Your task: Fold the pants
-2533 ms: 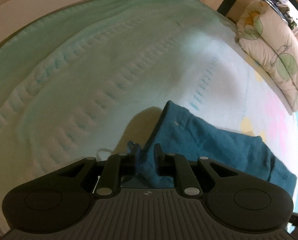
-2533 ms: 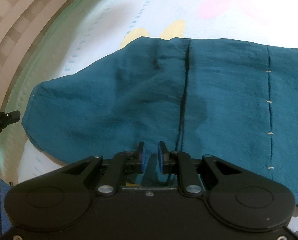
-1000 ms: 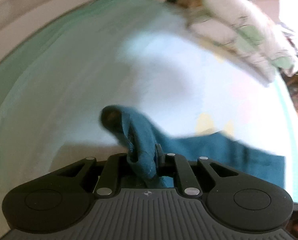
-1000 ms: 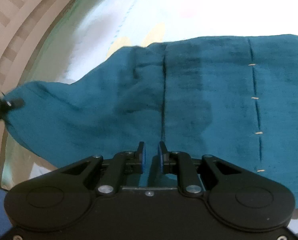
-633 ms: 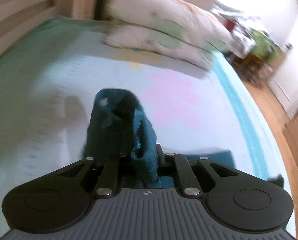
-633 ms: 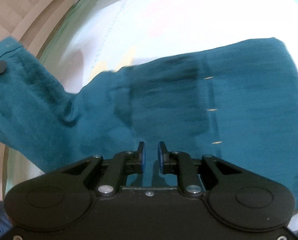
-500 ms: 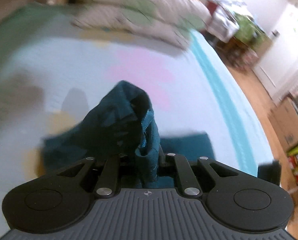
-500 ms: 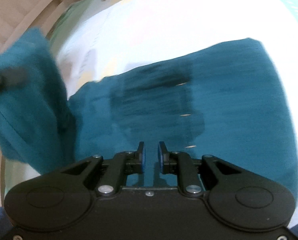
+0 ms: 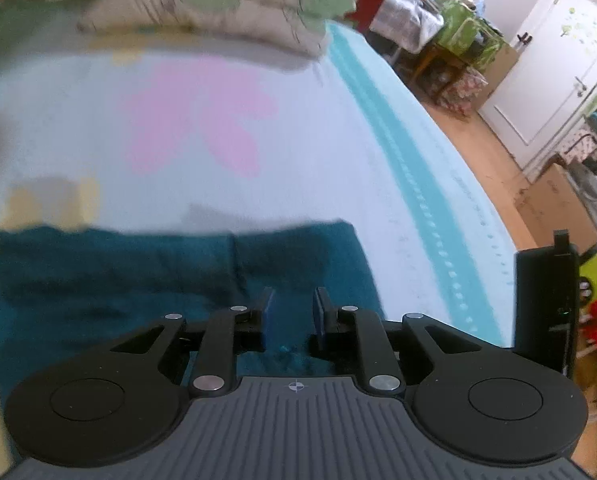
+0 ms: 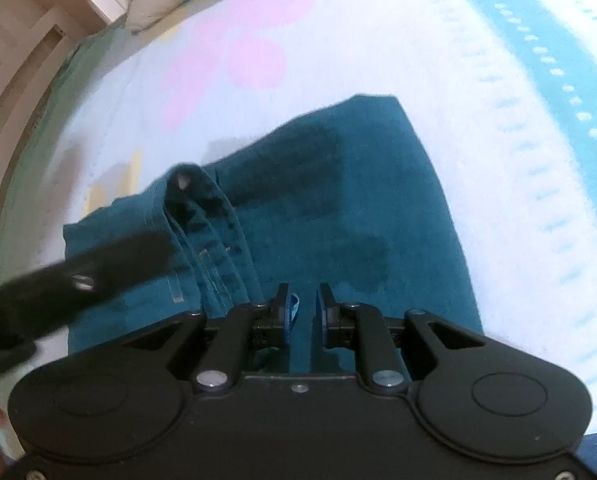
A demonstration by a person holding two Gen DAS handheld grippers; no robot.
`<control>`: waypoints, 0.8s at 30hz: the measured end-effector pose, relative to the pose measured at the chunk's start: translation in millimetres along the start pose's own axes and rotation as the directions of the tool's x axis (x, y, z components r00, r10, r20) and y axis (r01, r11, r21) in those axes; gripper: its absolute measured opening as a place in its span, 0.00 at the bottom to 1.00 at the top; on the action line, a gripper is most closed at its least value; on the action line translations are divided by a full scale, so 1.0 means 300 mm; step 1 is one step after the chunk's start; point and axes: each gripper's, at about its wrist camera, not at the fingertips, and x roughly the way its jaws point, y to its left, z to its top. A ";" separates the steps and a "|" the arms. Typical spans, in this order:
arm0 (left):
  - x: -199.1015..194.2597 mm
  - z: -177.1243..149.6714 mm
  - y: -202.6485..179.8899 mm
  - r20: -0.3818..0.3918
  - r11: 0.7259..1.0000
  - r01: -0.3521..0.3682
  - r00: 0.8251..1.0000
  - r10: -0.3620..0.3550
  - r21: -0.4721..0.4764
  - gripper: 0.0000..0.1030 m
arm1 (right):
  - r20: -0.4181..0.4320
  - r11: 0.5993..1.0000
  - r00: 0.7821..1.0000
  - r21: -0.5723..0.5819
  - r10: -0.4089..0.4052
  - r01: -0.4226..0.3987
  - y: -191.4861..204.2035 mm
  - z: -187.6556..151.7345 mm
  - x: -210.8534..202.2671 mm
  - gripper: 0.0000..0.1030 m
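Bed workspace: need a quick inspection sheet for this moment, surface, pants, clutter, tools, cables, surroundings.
Surface: bedspread, pale with pink flower print and a teal stripe near the edge.
Job's things: teal pants lying on the bedspread, one end folded over the rest, waistband on top.
Clutter: nothing seen on the bedspread beyond pillows at its head.
Grippers: left tool open, nothing between its pads, over the pants; right tool shut on the pants.
Cables: nothing seen.
Surroundings: wooden floor, white door, boxes and bags.
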 end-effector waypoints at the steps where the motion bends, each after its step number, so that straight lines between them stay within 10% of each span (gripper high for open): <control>1: -0.016 0.003 0.014 0.013 1.000 -0.027 1.000 0.027 0.001 0.20 | 0.011 1.000 1.000 -0.005 0.012 -0.012 -0.013 0.001 -0.011 0.24; 5: -0.067 -0.004 0.129 0.017 0.991 -0.127 0.992 0.128 -0.049 0.20 | 0.043 0.997 0.996 -0.023 0.073 -0.072 -0.008 0.018 -0.023 0.26; 9: -0.087 -0.050 0.290 -0.022 0.966 -0.212 0.977 0.211 -0.147 0.20 | 0.053 0.992 0.991 -0.022 0.125 -0.124 0.016 0.014 -0.009 0.60; 24: 0.082 -0.146 0.404 -0.254 0.957 -0.195 0.957 0.139 -0.214 0.20 | -0.061 0.995 0.994 -0.031 0.092 -0.094 0.059 0.007 0.164 0.61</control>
